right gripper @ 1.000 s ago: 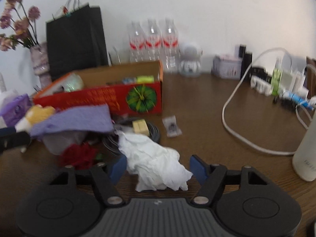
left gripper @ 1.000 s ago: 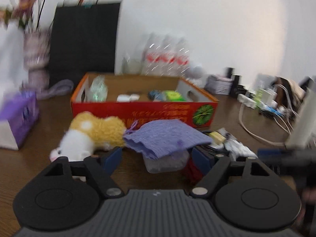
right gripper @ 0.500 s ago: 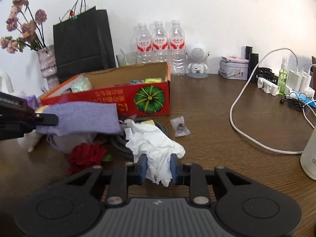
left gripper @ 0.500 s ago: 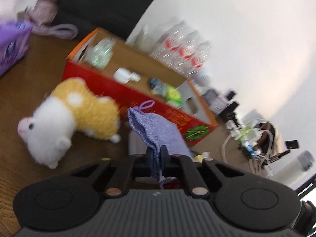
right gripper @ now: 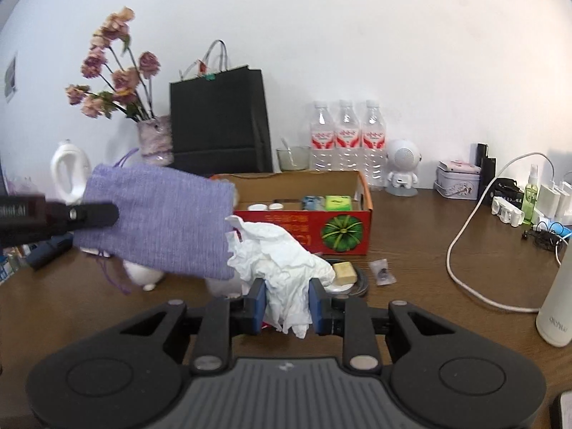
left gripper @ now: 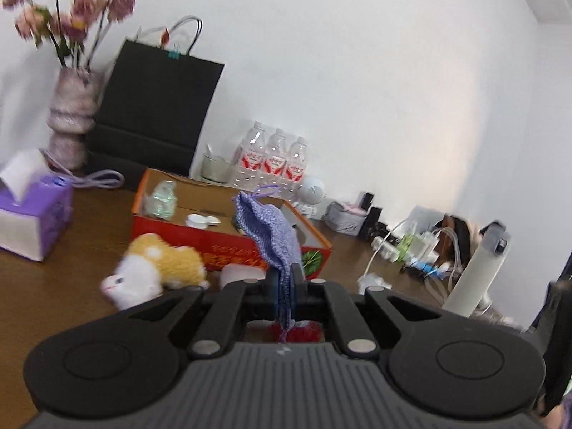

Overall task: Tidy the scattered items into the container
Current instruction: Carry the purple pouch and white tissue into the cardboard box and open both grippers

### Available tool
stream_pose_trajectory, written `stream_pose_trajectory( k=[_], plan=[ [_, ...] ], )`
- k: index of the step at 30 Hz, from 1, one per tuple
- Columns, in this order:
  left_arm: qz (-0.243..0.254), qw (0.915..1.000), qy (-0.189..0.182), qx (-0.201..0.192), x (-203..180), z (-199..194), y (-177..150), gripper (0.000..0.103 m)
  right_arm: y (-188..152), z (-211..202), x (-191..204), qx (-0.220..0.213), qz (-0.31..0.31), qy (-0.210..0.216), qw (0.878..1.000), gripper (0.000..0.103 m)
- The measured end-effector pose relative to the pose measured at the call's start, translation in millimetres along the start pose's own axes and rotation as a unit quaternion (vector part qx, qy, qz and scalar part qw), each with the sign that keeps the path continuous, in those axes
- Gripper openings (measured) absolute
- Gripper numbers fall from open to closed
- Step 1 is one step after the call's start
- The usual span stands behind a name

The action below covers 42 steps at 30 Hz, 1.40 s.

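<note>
Left wrist view: left gripper [left gripper: 285, 282] clamped on purple knitted drawstring pouch [left gripper: 270, 232], held aloft. Open red-and-orange cardboard box [left gripper: 228, 243] at 12 o'clock. Right gripper [right gripper: 287, 302] pinches crumpled white tissue wad [right gripper: 282, 261]. Carry both past near wall before release (pouch sags, may snag rim).

Knitted purple cloth pouch [right gripper: 161, 220], crumpled white tissue paper [right gripper: 282, 268], wood-grain table [right gripper: 429, 261]
</note>
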<state>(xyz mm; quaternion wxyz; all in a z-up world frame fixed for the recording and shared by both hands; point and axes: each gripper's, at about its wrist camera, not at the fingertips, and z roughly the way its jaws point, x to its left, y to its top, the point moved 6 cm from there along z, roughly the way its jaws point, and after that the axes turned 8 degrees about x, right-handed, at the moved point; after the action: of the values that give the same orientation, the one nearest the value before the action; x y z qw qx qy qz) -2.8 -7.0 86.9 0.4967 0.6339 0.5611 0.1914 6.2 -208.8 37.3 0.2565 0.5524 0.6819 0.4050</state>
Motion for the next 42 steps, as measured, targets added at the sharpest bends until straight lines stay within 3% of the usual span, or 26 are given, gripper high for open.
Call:
stream_pose_trajectory(
  k=[6, 13, 18, 24, 31, 37, 40, 42],
  plan=[
    [0.051, 0.9965, 0.057, -0.034, -17.5, -49.3, -38.5, 0.006, -23.6, -45.0, 15.3, -0.035, 0.000, -0.007, 0.999, 0.024],
    [0.078, 0.9922, 0.085, -0.048, -29.2, -90.8, -70.1, 0.007, -49.7, -78.5, 28.2, -0.045, -0.020, -0.010, 0.999, 0.025],
    [0.075, 0.9915, 0.096, -0.046, -29.0, -92.9, -71.9, 0.007, -46.9, -92.5, 30.2, -0.060, -0.023, -0.008, 0.998, 0.025],
    [0.074, 0.9920, 0.093, -0.043, -25.7, -78.3, -63.2, 0.007, -37.0, -80.4, 27.2, -0.055, -0.017, -0.003, 0.998, 0.027],
    [0.087, 0.9918, 0.080, -0.048, -20.8, -29.9, -21.3, 0.007, 5.6, -39.3, 7.8, -0.053, -0.014, -0.011, 0.998, 0.027],
    [0.088, 0.9931, 0.055, -0.054, -2.9, 39.6, 60.2, 0.007, 76.5, 12.4, -16.5, -0.063, -0.006, -0.022, 0.998, 0.027],
    [0.077, 0.9962, 0.007, -0.040, -2.5, 83.3, 102.2, 0.007, 118.5, 40.3, -37.4, -0.069, 0.012, -0.034, 0.997, 0.027],
    [0.057, 0.9978, -0.032, -0.008, -3.2, 116.7, 121.5, 0.007, 144.5, 61.3, -50.6, -0.056, 0.014, -0.039, 0.998, 0.029]
  ],
)
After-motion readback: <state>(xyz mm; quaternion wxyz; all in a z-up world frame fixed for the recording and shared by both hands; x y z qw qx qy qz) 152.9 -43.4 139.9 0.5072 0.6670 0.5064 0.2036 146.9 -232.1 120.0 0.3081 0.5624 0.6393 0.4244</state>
